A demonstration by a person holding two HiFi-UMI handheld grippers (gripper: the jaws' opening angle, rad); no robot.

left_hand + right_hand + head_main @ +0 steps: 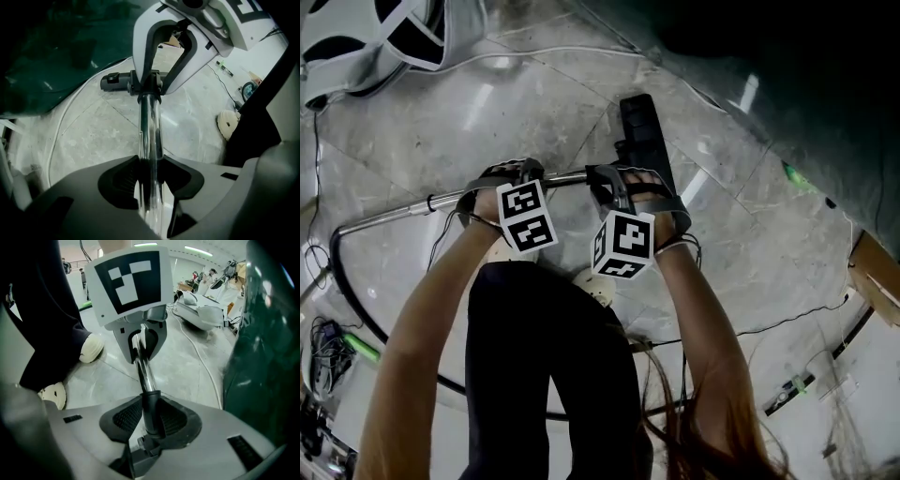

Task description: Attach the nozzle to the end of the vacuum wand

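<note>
In the head view the chrome vacuum wand (441, 200) lies level above the floor, running left to right. My left gripper (502, 178) is shut on its shaft; the left gripper view shows the wand (150, 131) pinched between the pads of that gripper (150, 178). My right gripper (628, 183) is shut on the black nozzle's neck (151, 408), where the neck meets the wand (143, 366). The nozzle's flat black head (642, 131) points away from me and also shows as a dark nozzle head (115, 81) beyond the right gripper's white fingers (140, 56). The two grippers sit close together.
A black hose (342, 281) loops over the stone floor at left. A white fan-like housing (384, 37) lies at top left, a dark green sheet (769, 56) at top right and a cardboard box (872, 272) at right. The person's shoes (91, 348) stand just below the wand.
</note>
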